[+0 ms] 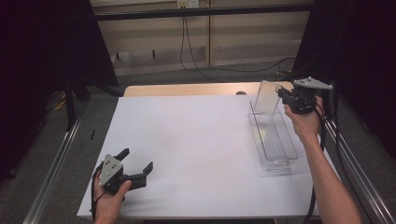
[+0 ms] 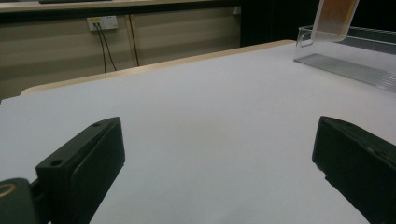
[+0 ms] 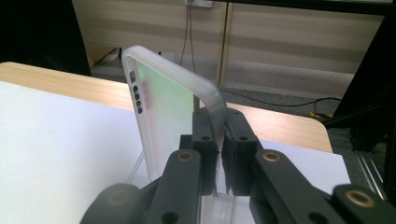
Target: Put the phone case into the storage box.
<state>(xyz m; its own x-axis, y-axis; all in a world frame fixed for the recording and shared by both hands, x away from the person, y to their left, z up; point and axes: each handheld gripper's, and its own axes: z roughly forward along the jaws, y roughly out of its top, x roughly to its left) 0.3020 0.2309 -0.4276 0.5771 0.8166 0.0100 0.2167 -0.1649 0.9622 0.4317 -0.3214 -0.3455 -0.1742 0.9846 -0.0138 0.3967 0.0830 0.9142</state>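
My right gripper [image 1: 281, 94] pinches a phone case [image 1: 268, 97], upright I think, over the tray [image 1: 290, 154] lying lengthwise along the table's right edge; my left gripper [image 1: 136, 164] gapes wide at the near-left corner.

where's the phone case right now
The translucent phone case is at the table's far right in the high view, held upright and pinched at its edge by the right gripper, over the far end of the clear tray.

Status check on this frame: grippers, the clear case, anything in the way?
Right gripper shut on translucent phone case, raised over clear tray. Left gripper open, empty, near table's front edge. Nothing in the way.
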